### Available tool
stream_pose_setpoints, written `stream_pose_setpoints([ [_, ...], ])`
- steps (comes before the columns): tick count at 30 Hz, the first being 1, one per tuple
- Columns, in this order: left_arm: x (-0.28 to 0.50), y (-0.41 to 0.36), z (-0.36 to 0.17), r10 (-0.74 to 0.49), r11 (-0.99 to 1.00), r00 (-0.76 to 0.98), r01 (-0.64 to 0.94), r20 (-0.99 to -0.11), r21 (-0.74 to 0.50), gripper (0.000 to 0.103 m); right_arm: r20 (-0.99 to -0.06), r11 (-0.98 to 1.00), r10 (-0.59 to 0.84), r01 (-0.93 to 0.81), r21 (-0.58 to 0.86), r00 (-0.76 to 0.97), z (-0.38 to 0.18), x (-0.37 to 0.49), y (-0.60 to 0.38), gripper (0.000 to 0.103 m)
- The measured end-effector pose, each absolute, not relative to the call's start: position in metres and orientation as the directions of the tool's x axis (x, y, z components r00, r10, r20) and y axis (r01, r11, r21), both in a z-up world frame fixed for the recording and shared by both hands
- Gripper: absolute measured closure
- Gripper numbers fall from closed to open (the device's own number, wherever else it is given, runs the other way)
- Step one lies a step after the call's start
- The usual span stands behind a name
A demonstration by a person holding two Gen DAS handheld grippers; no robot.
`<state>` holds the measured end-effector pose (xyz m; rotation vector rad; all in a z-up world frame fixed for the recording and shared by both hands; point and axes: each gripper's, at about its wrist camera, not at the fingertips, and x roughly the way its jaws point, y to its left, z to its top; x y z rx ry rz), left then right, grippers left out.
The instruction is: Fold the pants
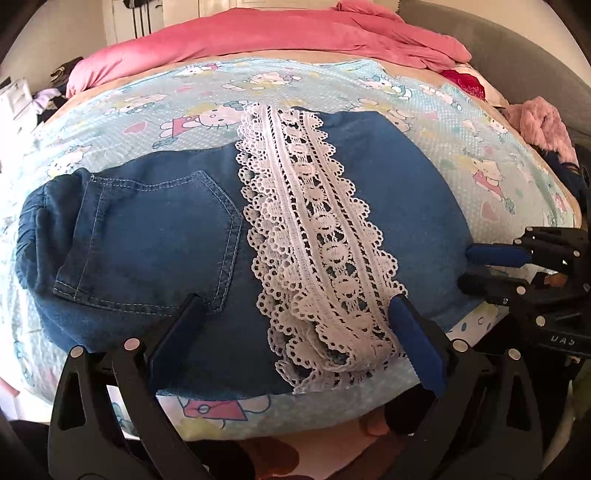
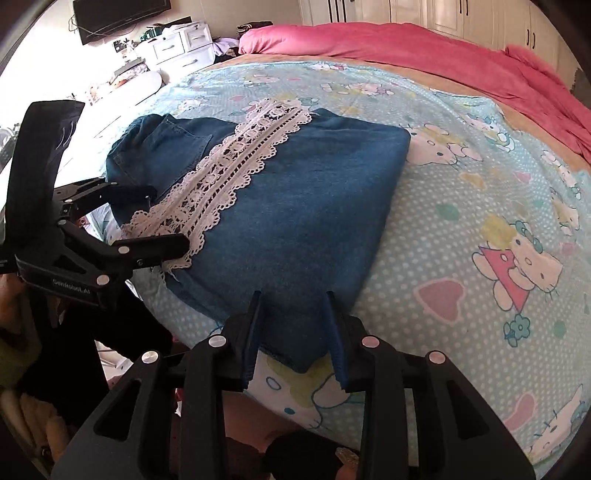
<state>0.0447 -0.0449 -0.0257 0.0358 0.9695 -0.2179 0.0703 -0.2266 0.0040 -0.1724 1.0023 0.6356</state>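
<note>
Blue denim pants (image 1: 155,236) with a white lace stripe (image 1: 314,240) lie folded on the bed; they also show in the right wrist view (image 2: 295,192), with the lace (image 2: 229,162). My left gripper (image 1: 295,306) is open, its fingers spread wide over the near edge of the pants, one by the back pocket (image 1: 162,240), one by the lace end. My right gripper (image 2: 293,295) is open, its fingers straddling the near denim edge. The right gripper also shows in the left wrist view (image 1: 469,266), at the pants' right side. The left gripper shows in the right wrist view (image 2: 166,221).
The pants rest on a light blue cartoon-print sheet (image 2: 461,206). A pink blanket (image 1: 258,37) lies bunched along the far side of the bed. A pink fluffy item (image 1: 539,125) sits at the right edge. White drawers (image 2: 181,44) and a TV (image 2: 118,14) stand beyond.
</note>
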Motion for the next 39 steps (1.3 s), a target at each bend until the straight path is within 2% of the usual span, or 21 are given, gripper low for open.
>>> stream_pose_setpoints([
  [2,0.043,-0.045,-0.023,-0.169,0.978,0.548,0.198,-0.819,-0.069,0.009,-0.817,0.811,0.438,-0.556,0.180,0.375,0.009,0.067,-0.230,0.062],
  [8,0.040,-0.045,-0.015,-0.174,0.977,0.558,0.198,-0.811,-0.074,0.009,-0.796,0.828,0.445,-0.528,0.190,0.411,0.024,0.055,-0.244,0.052],
  [12,0.035,-0.042,-0.006,-0.173,0.979,0.576,0.189,-0.799,-0.075,0.009,-0.779,0.838,0.444,-0.512,0.186,0.443,0.038,0.046,-0.255,0.052],
  [13,0.034,-0.041,-0.003,-0.175,0.979,0.580,0.188,-0.796,-0.078,0.009,-0.775,0.842,0.443,-0.507,0.186,0.451,0.041,0.044,-0.258,0.046],
  [16,0.029,-0.039,0.005,-0.170,0.980,0.597,0.185,-0.784,-0.072,0.009,-0.760,0.851,0.437,-0.494,0.178,0.480,0.051,0.040,-0.265,0.042],
  [19,0.024,-0.037,0.012,-0.166,0.981,0.612,0.180,-0.773,-0.068,0.009,-0.744,0.859,0.442,-0.477,0.189,0.501,0.062,0.037,-0.270,0.032],
  [21,0.020,-0.034,0.019,-0.162,0.983,0.624,0.169,-0.764,-0.071,0.009,-0.731,0.862,0.444,-0.470,0.190,0.518,0.070,0.036,-0.272,0.032],
  [22,0.019,-0.033,0.022,-0.159,0.984,0.631,0.163,-0.760,-0.071,0.009,-0.726,0.863,0.444,-0.468,0.189,0.525,0.075,0.036,-0.272,0.028],
  [23,0.017,-0.031,0.026,-0.153,0.986,0.641,0.154,-0.752,-0.069,0.009,-0.720,0.864,0.443,-0.470,0.183,0.534,0.080,0.036,-0.271,0.016],
  [25,0.014,-0.025,0.032,-0.133,0.989,0.655,0.131,-0.744,-0.062,0.009,-0.701,0.863,0.445,-0.475,0.171,0.557,0.091,0.037,-0.267,0.010],
  [33,0.011,0.031,0.038,-0.038,0.993,0.665,-0.058,-0.746,-0.103,0.009,-0.661,0.787,0.547,-0.585,0.196,0.513,0.128,0.082,-0.211,0.007],
  [39,0.007,0.089,0.027,0.011,0.955,0.640,-0.235,-0.768,-0.182,0.009,-0.700,0.699,0.601,-0.680,0.224,0.387,0.128,0.137,-0.135,0.005],
])
